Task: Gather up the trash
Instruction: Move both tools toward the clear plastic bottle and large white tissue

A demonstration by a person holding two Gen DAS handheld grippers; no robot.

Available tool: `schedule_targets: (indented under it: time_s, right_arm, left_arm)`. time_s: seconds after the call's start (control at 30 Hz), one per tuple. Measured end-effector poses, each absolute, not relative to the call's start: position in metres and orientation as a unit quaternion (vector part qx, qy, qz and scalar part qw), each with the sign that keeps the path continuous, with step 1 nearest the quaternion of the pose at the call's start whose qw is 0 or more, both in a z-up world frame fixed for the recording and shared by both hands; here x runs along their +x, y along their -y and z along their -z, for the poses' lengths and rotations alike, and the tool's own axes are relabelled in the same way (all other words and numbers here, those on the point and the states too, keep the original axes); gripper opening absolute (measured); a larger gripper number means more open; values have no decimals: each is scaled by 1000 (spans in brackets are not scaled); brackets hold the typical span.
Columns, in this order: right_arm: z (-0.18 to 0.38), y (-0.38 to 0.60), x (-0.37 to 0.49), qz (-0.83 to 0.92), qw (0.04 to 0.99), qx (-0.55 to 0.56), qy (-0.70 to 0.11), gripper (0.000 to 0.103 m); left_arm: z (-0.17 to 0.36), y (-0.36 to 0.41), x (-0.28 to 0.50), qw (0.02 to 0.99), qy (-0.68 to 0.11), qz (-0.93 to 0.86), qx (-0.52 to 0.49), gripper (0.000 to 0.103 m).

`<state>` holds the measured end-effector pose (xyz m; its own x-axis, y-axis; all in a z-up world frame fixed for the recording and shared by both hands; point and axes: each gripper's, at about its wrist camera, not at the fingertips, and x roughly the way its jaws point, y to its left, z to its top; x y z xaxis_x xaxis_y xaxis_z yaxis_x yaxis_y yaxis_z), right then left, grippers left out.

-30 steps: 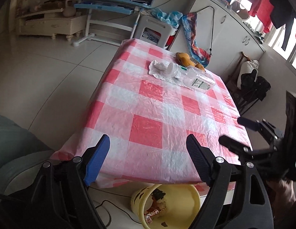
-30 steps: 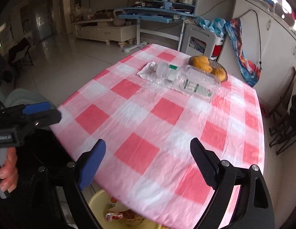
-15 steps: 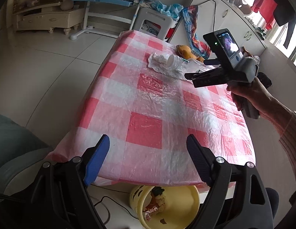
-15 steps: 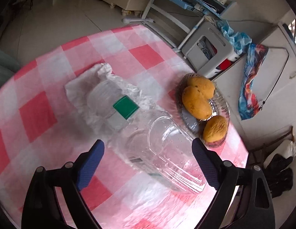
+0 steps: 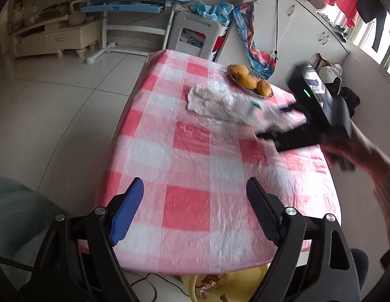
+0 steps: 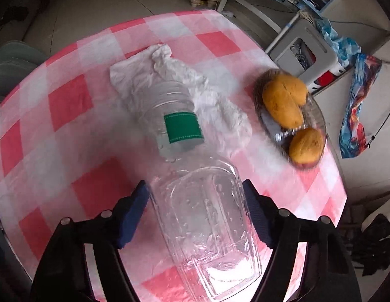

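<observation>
**Right gripper closing in on the clear container**

Filling both views is the table [image 5: 192, 166], draped in a pink-and-white checked plastic cloth that runs from the lower centre of the left wrist frame up to its middle. In the bottom of that frame, the left gripper [image 5: 195, 203] hangs over the near edge of the table with its jaws wide apart and nothing between them. Just below it, under the table edge, peeks a yellow bin [image 5: 195, 284] with some wrappers inside.

Over to the right wrist view: the right gripper [image 6: 196, 210] points steeply down and its jaws are closing, with the clear plastic container [image 6: 207, 229] lying between them at lower centre. Whether the pads already press its sides I cannot tell. In the left wrist view that same gripper shows as a blurred black shape at right, held in a person's hand [image 5: 351, 148].

Touching the container's far end is a clear plastic bottle [image 6: 173, 115] with a green label, lying on its side on a crumpled white paper towel [image 6: 154, 73], upper centre. At right of frame sits a glass dish [image 6: 318, 125] of three yellow-orange fruits [image 6: 283, 105], just beside the towel.
</observation>
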<state>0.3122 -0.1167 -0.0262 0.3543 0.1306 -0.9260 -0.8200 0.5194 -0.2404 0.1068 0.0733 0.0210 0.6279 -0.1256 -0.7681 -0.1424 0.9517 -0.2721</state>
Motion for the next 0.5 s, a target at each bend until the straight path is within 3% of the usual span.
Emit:
schedule_targets:
  time_s: [0.17,0.3,0.5]
  right_arm:
    - [21,166,271,-295,756,-319,-490,72]
    - [-6,173,258,-299,795,-240,-469,93]
    - [-14,107,325,-262,813,-152,-497,93]
  left_arm:
    - [-37,-75,139,894,-421,1,-152,82]
    - [-40,-86,145,897,-406,-14,-177,82]
    - [-23,-127,135,881,-394,-85,-248,82]
